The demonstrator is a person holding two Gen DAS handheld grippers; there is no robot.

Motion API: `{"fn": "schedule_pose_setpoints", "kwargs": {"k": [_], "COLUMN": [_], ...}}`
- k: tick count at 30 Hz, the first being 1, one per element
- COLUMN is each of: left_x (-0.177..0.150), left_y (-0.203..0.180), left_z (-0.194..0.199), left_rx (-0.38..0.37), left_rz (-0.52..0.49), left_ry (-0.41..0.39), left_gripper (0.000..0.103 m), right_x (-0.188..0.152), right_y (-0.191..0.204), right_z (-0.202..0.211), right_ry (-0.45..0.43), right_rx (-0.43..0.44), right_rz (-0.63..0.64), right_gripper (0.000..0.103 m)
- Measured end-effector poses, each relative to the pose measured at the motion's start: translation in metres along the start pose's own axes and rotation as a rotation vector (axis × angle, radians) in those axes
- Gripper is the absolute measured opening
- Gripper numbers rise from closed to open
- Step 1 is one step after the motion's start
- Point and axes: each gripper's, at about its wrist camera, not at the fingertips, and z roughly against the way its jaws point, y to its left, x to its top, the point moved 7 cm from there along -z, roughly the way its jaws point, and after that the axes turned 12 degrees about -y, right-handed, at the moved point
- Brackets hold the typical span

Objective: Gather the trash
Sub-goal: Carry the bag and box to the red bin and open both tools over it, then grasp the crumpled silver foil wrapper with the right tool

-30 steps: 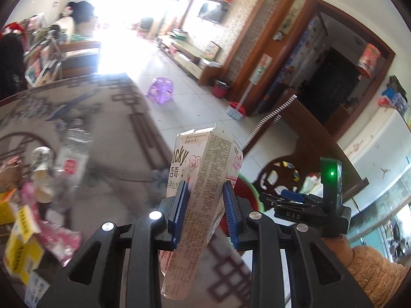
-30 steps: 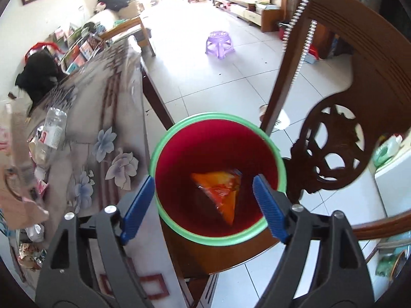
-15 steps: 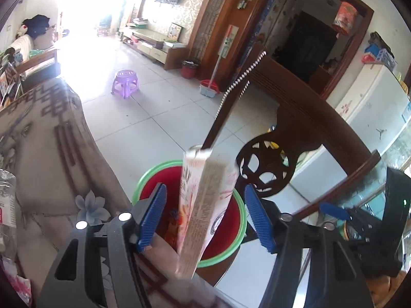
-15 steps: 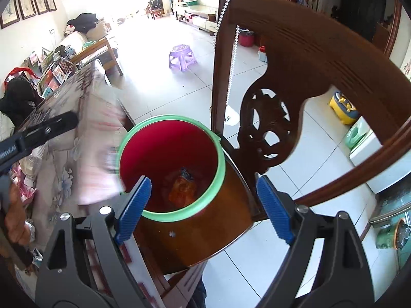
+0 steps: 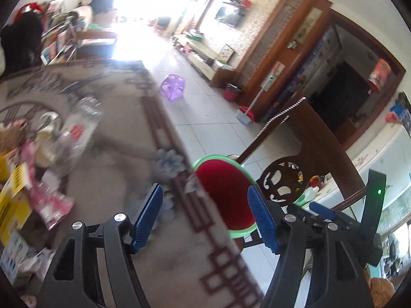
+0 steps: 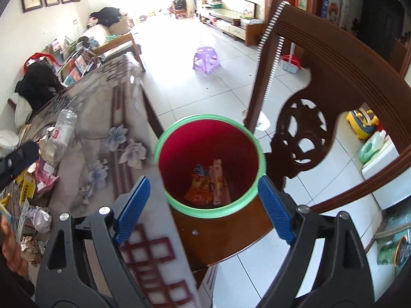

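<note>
A red bin with a green rim (image 6: 209, 118) stands on a wooden chair seat beside the table; it also shows in the left wrist view (image 5: 226, 192). Inside lie an orange wrapper (image 6: 199, 192) and the pink snack box (image 6: 218, 182). My left gripper (image 5: 205, 218) is open and empty above the table edge, left of the bin. My right gripper (image 6: 203, 205) is open and empty, just in front of the bin. More trash lies on the table at the left: a clear plastic bottle (image 6: 60, 136), pink and yellow wrappers (image 5: 33, 192) and crumpled paper (image 6: 38, 218).
The table (image 6: 108, 118) has a grey flowered cloth. A carved wooden chair back (image 6: 321, 102) rises right of the bin. A purple stool (image 6: 206, 59) stands on the tiled floor beyond. Shelves with books and a black bag (image 6: 36, 82) are at far left.
My left gripper opened and let go of the pink snack box, which now lies in the bin. The left gripper has swung back left over the table. The right gripper stays open by the bin.
</note>
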Motion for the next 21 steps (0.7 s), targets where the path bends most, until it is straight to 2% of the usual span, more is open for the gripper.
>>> {"fn": "schedule_pose_setpoints", "kwargs": {"k": [6, 11, 16, 21], "left_x": [0.011, 0.019, 0.011, -0.007], "left_y": [0.07, 0.125, 0.187, 0.235], "left_z": [0.051, 0.094, 0.126, 0.147], "left_rx": [0.08, 0.139, 0.212, 0.253], "left_rz": [-0.003, -0.083, -0.104, -0.049], "left_ry": [-0.045, -0.06, -0.029, 0.015], "left_gripper": [0.065, 0.065, 0.065, 0.065], "right_x": [-0.004, -0.016, -0.036, -0.068], "right_y": [0.072, 0.134, 0.183, 0.239], "right_z": [0.006, 0.018, 0.028, 0.027], "right_ry": [0.009, 0.018, 0.046, 0.138], "right_rx": [0.069, 0.137, 0.194, 0.31], "right_rz": [0.056, 0.109, 0.148, 0.163], "right_gripper": [0.085, 0.085, 0.085, 0.085]}}
